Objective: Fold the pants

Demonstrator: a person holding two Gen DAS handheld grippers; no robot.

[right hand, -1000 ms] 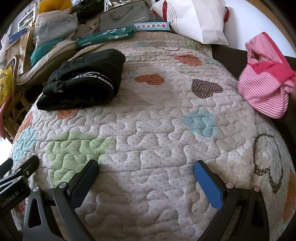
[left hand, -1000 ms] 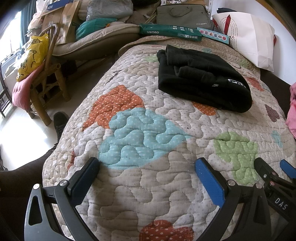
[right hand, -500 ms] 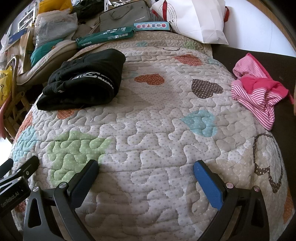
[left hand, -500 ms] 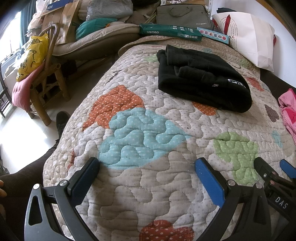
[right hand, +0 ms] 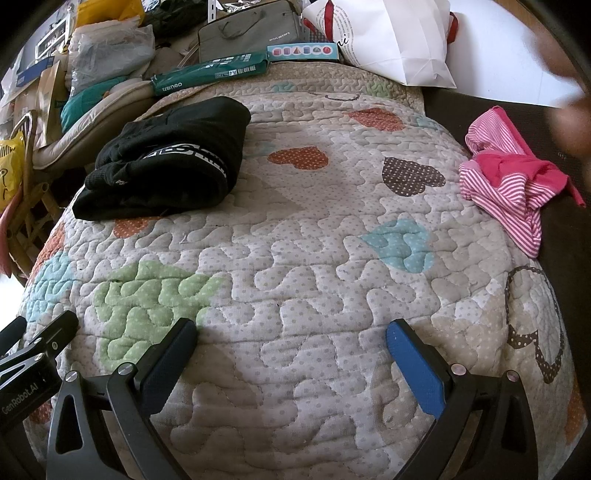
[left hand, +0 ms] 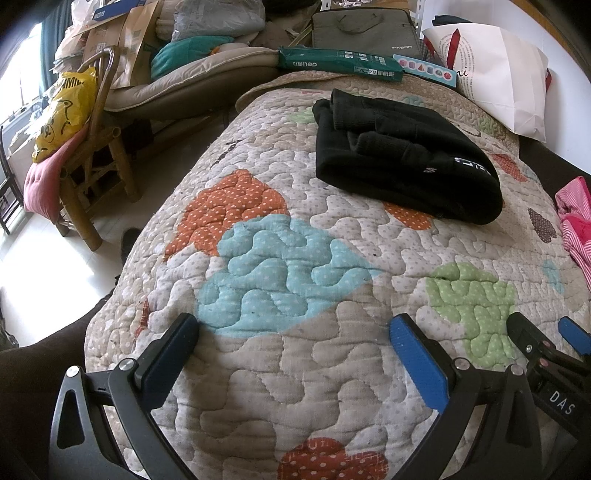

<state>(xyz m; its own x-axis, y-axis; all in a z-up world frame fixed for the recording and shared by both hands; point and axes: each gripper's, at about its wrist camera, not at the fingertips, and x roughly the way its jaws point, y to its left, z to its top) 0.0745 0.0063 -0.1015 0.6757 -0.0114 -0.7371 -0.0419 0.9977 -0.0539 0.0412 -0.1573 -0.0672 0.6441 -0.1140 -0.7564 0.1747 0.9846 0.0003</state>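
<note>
Crumpled pink striped pants (right hand: 513,184) lie at the right edge of the quilted bed (right hand: 314,258), partly on a dark surface; they show at the right rim of the left wrist view (left hand: 574,218). A folded black garment (left hand: 402,162) lies at the bed's far left (right hand: 166,162). My left gripper (left hand: 295,350) is open and empty, low over the quilt's near edge. My right gripper (right hand: 291,350) is open and empty beside it, well short of the pink pants.
A white paper bag (right hand: 391,33), a green paper pack (right hand: 210,72) and a grey laptop bag (right hand: 251,29) sit at the bed's head. A wooden chair (left hand: 88,155) with a yellow bag stands left of the bed. A blurred hand (right hand: 569,92) is at the upper right.
The pink striped pants, held up in the air a second ago, now lie dropped on the bed's right edge. Both grippers have stayed still.
</note>
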